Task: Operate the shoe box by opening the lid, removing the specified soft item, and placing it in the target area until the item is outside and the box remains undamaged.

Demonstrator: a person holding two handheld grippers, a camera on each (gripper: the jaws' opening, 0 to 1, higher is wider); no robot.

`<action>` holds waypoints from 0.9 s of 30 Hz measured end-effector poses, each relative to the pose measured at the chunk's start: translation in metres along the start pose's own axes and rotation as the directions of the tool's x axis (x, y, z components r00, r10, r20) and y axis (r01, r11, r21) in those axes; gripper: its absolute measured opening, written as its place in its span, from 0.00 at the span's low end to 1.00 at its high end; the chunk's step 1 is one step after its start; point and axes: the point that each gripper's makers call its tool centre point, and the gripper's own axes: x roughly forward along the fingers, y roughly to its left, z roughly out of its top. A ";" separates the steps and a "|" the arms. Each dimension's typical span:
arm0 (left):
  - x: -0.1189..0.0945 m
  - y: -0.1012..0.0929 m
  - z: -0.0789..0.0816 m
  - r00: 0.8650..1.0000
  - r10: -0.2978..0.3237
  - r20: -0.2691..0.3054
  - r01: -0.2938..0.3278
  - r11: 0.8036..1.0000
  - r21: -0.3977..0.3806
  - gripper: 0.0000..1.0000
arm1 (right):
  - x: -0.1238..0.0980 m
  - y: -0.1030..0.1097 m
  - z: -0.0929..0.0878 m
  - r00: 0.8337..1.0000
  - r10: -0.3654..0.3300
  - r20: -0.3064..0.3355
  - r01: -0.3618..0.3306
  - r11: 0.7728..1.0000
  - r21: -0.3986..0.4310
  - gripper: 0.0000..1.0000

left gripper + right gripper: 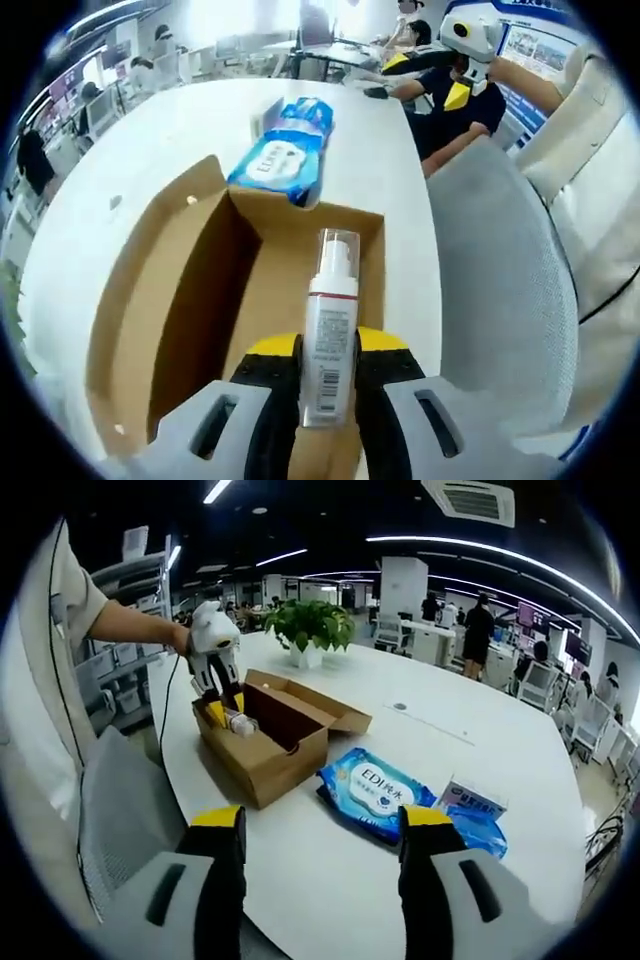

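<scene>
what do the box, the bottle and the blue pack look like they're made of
Box: plain brown cardboard, matte, with folded flaps. Bottle, held by the left gripper: probably white plastic with a clear cap and printed label. Blue pack: soft glossy plastic film, crinkled, likely wipes.

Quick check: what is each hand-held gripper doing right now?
Left hand-held gripper: closed on a white pump bottle, over the open cardboard box.
Right hand-held gripper: open, holding nothing.
</scene>
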 end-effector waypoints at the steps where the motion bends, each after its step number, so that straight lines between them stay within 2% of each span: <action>1: 0.000 -0.002 0.003 1.000 -0.002 0.005 0.002 1.000 0.007 0.17 | 0.001 0.001 0.001 1.000 0.003 0.005 -0.003 1.000 -0.003 0.58; 9: 0.000 -0.018 0.024 0.999 -0.024 0.042 0.022 0.998 0.060 0.17 | 0.005 0.011 0.007 0.999 0.040 0.024 -0.040 0.999 -0.027 0.54; 27: -0.003 -0.043 0.049 0.994 -0.059 0.090 0.048 0.991 0.127 0.17 | 0.018 0.034 0.020 0.990 0.134 0.041 -0.131 0.989 -0.071 0.42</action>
